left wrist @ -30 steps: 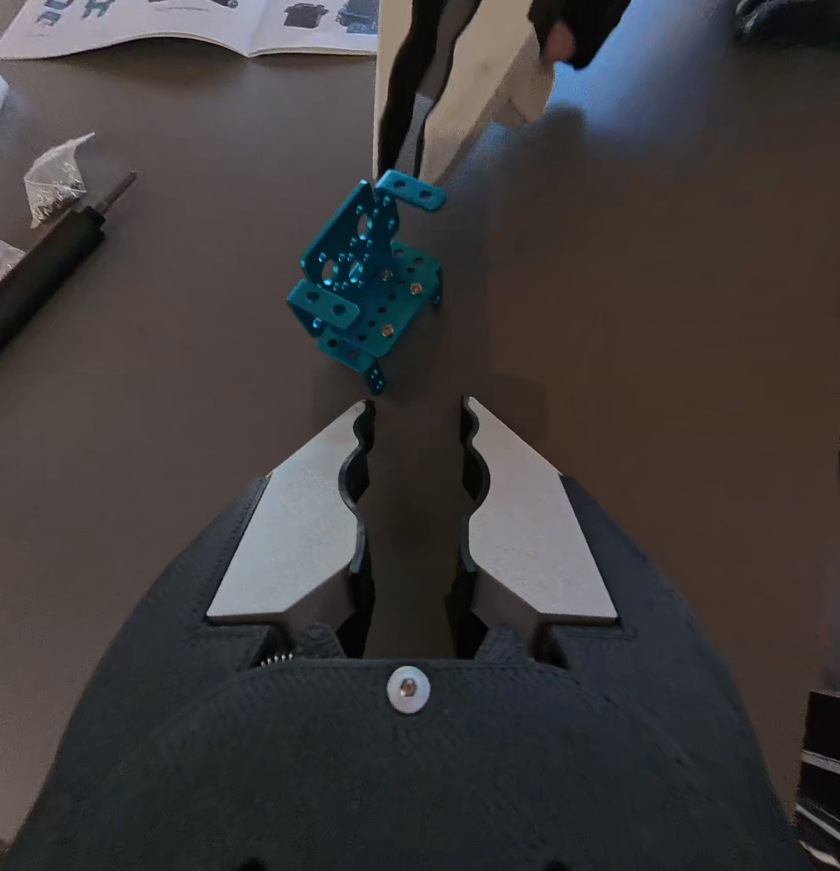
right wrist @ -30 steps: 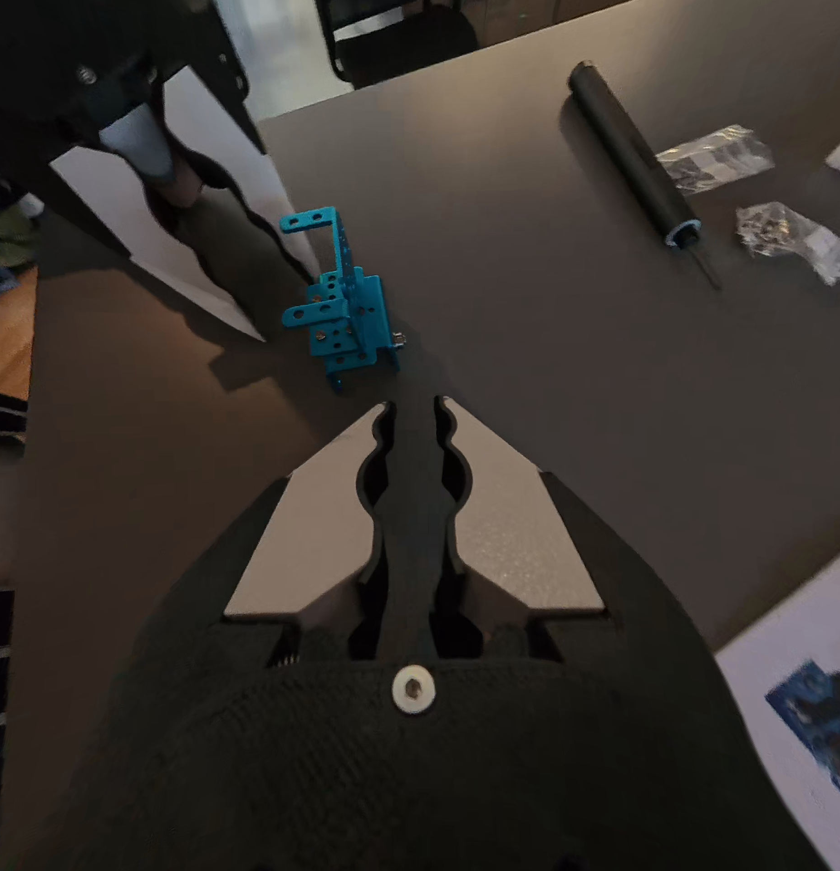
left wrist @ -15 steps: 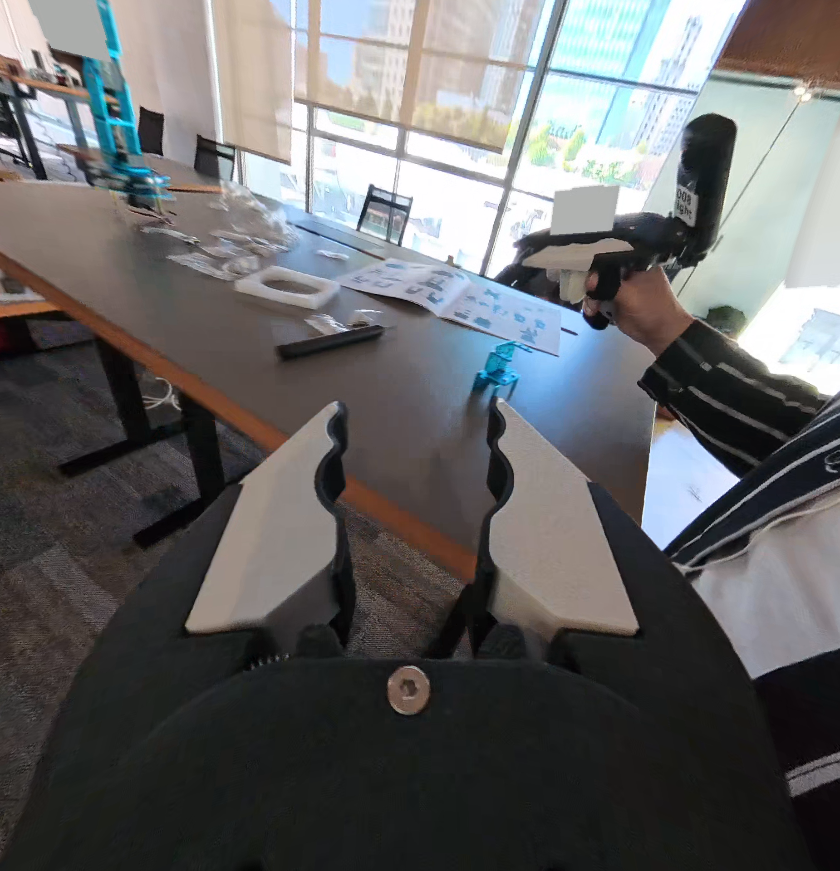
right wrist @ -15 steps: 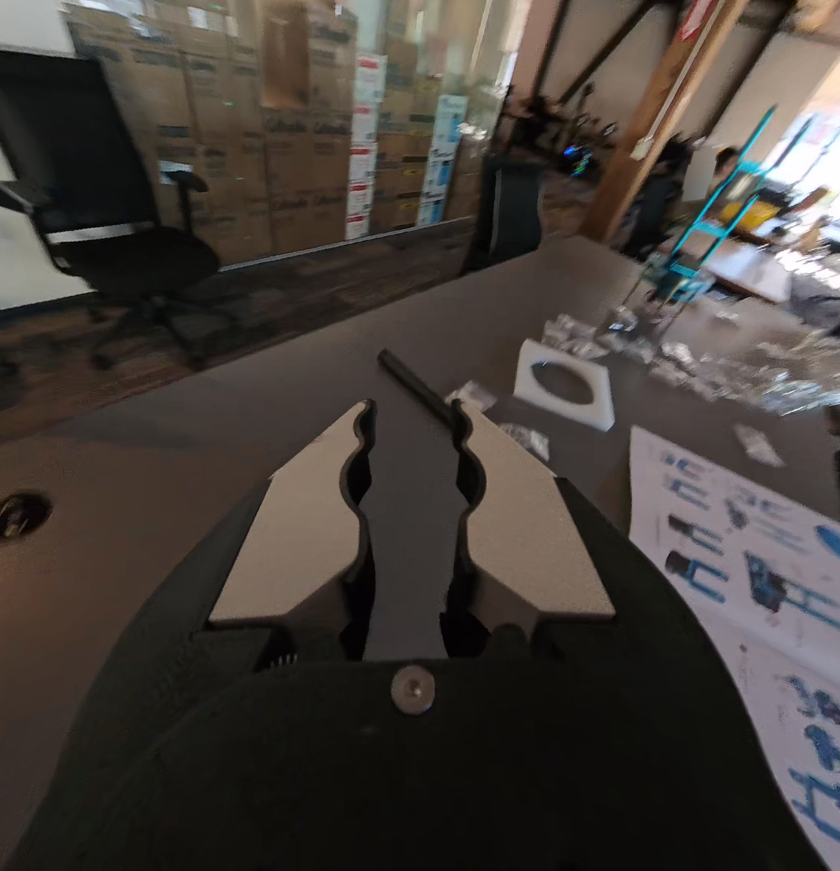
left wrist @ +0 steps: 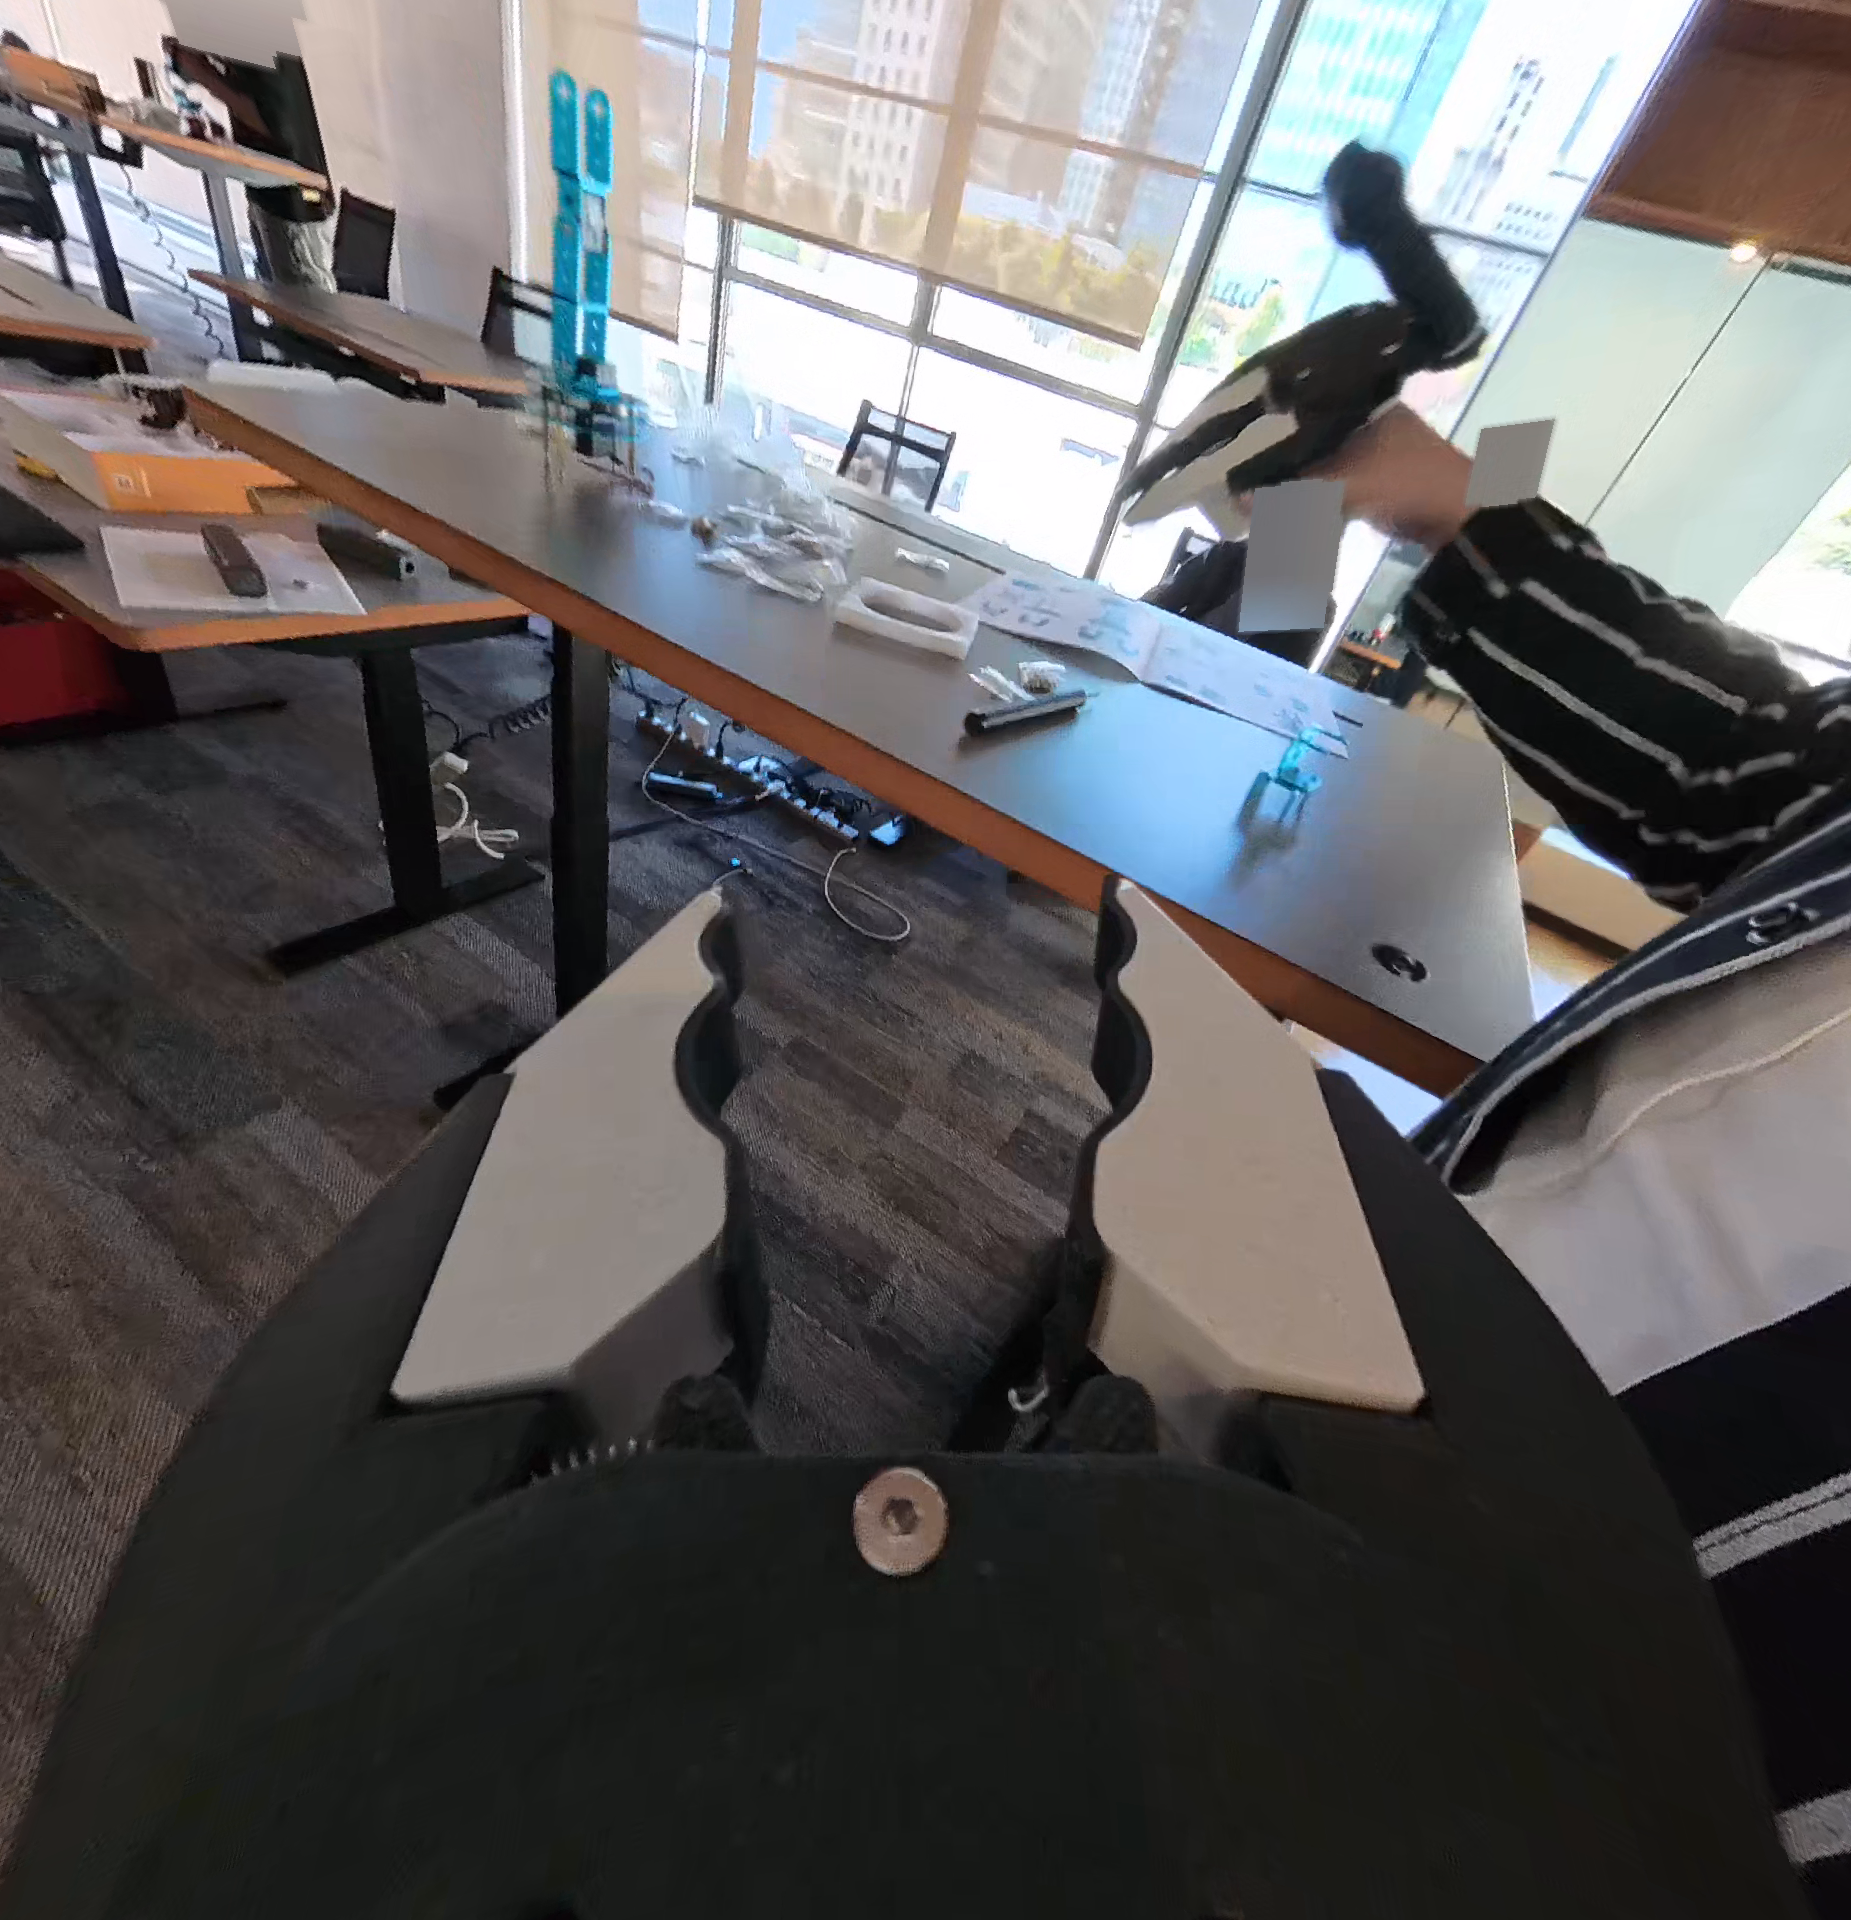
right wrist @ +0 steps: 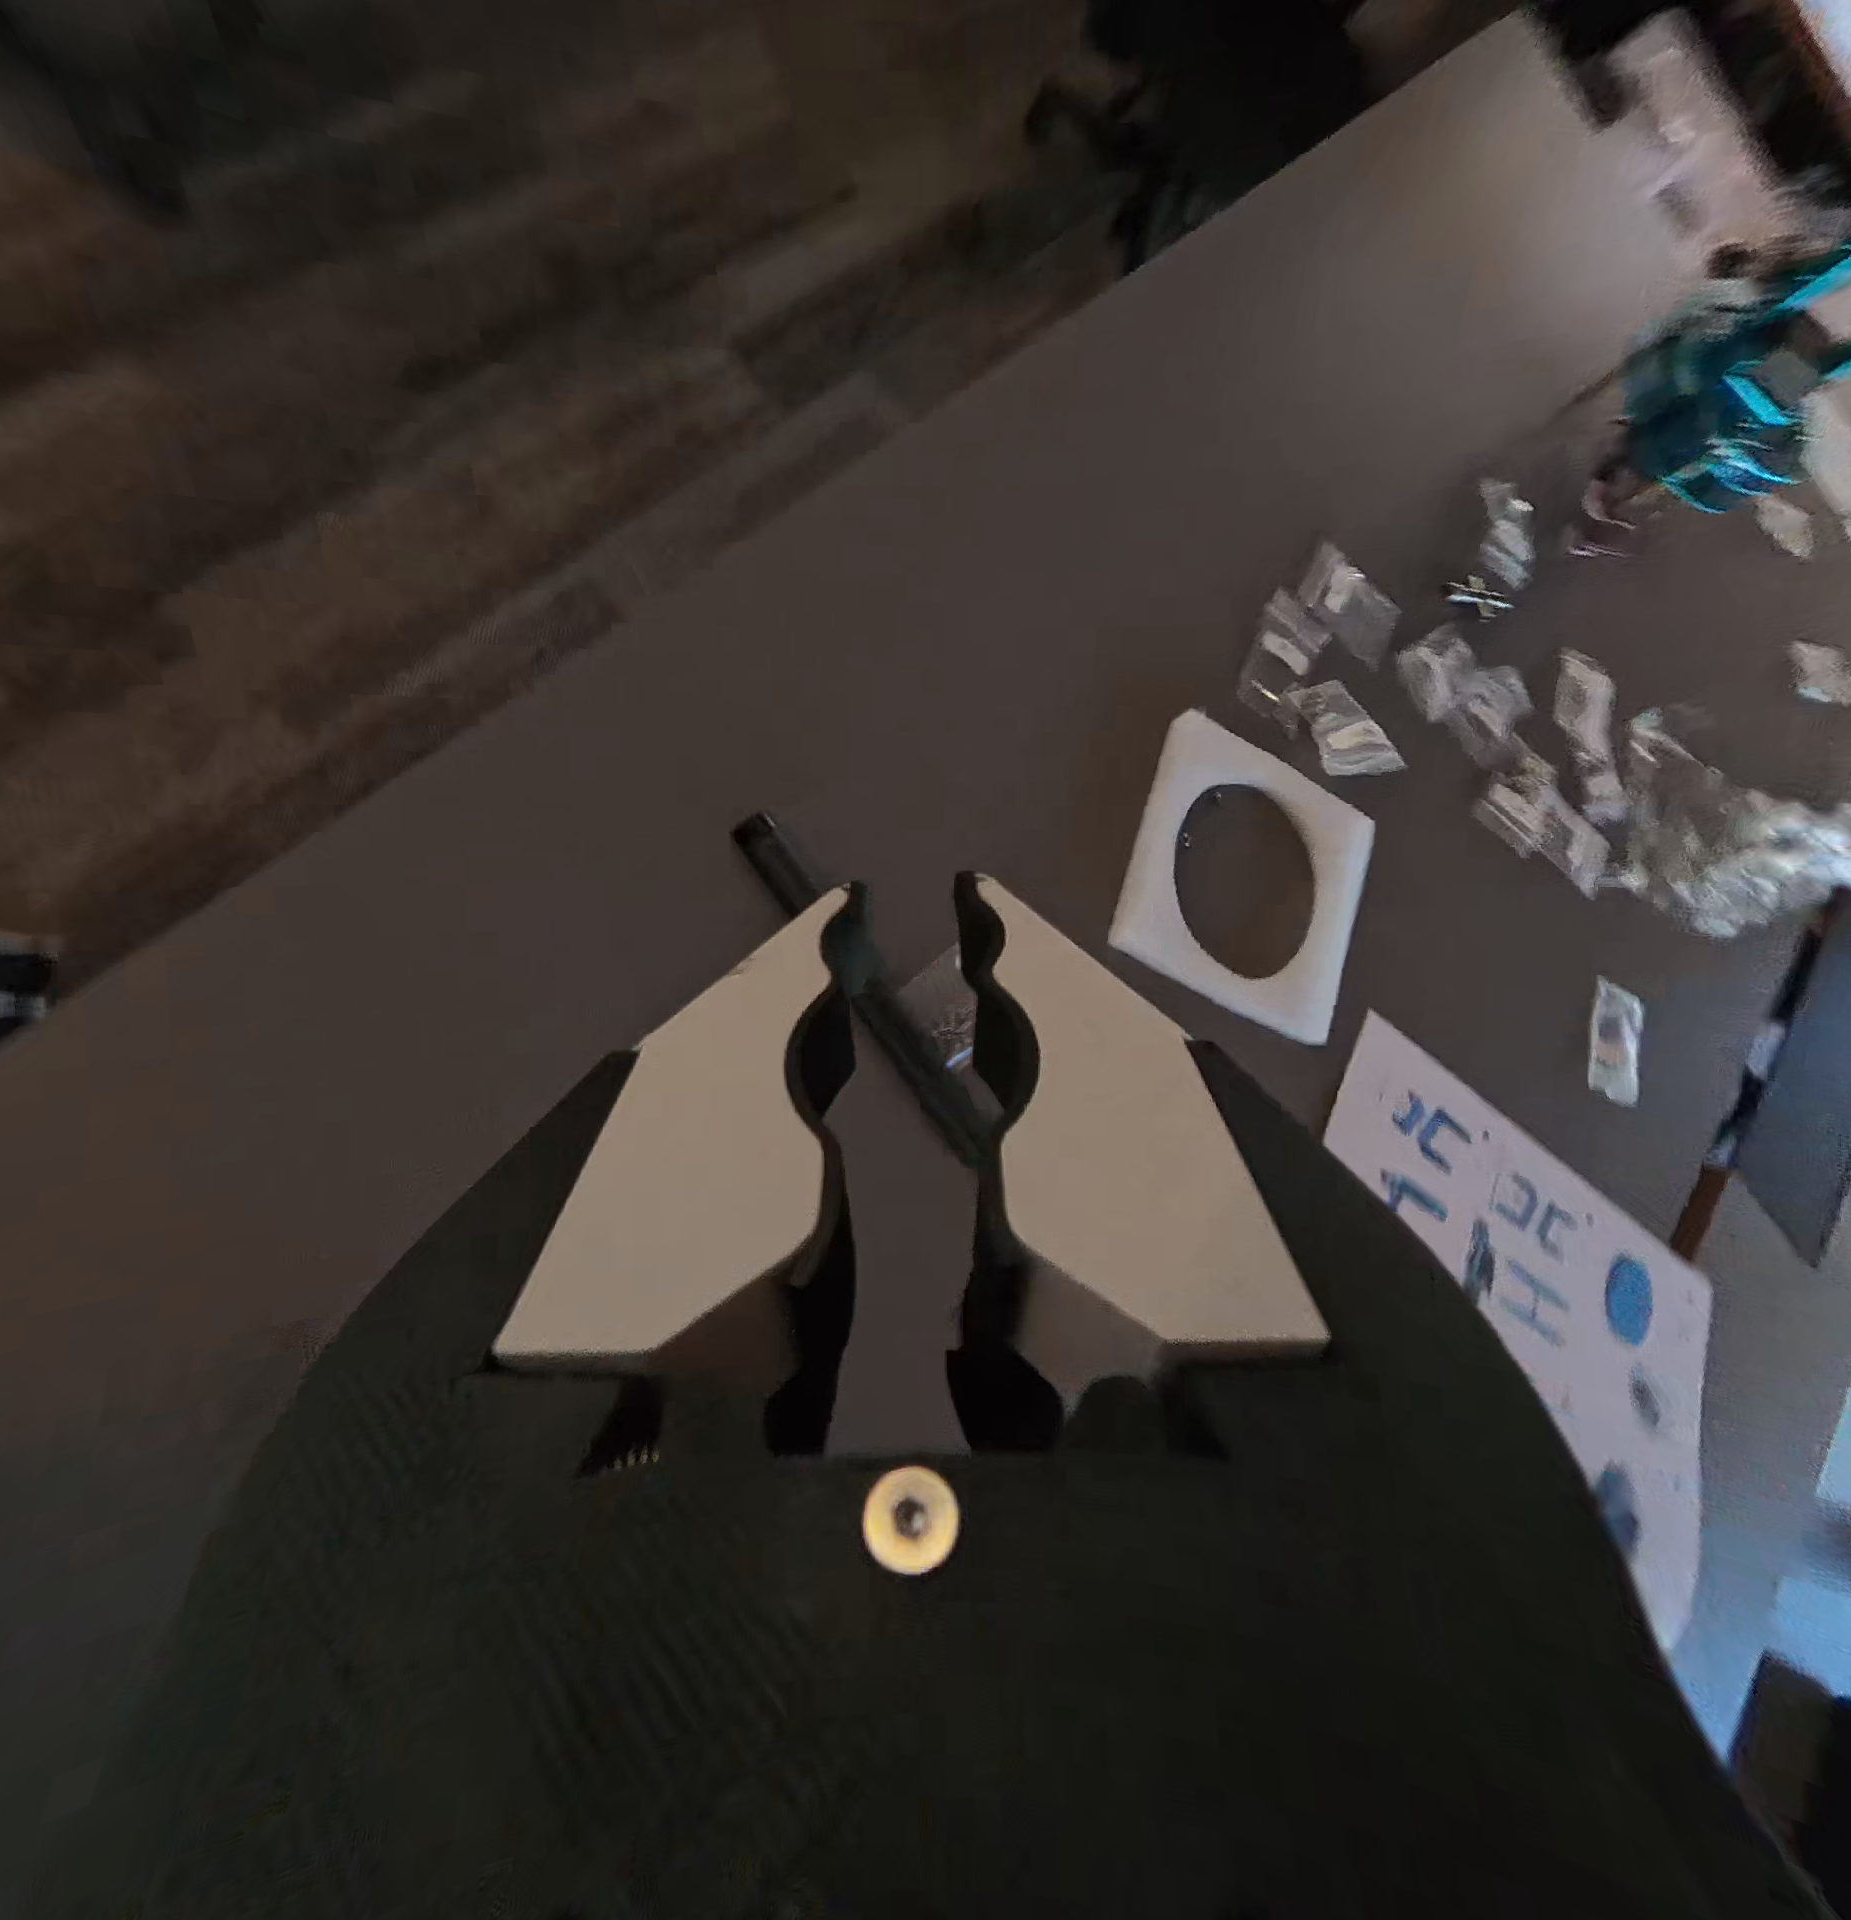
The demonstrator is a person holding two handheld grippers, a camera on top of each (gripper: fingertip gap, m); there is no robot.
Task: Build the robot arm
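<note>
Bracket (left wrist: 1297, 766): small teal metal piece, standing on the dark bench (left wrist: 1160, 790) near its near end, touched by neither gripper; not visible in the right wrist view. Left gripper (left wrist: 916, 914): held off the bench over carpeted floor (left wrist: 225, 1039), jaws spread wide and empty, well apart from the bracket. Right gripper (right wrist: 908, 883): held above the bench in a hand (left wrist: 1404, 478) with a striped sleeve (left wrist: 1607, 707), up beyond the bracket in the left wrist view; jaws apart by a narrow gap, nothing between them. Black rod (right wrist: 900, 1023): lies on the bench below the right jaws, seen through the gap, not gripped; farther along the bench than the bracket. Small clear bag (right wrist: 942, 1003): just beside the rod. White foam square (right wrist: 1245, 875): round hole in its middle, flat on the bench, past the rod from the bracket. Printed sheet (right wrist: 1523, 1247): white with blue figures, on the bench near the bracket. Clear bags of small parts (right wrist: 1523, 727): scattered on the bench beyond the foam square, some blurred. Teal frame (left wrist: 580, 239): tall, upright at the far end of the bench, farthest from the bracket. Side desk (left wrist: 225, 592): to the left of the bench, bearing paper and a dark tool.
</note>
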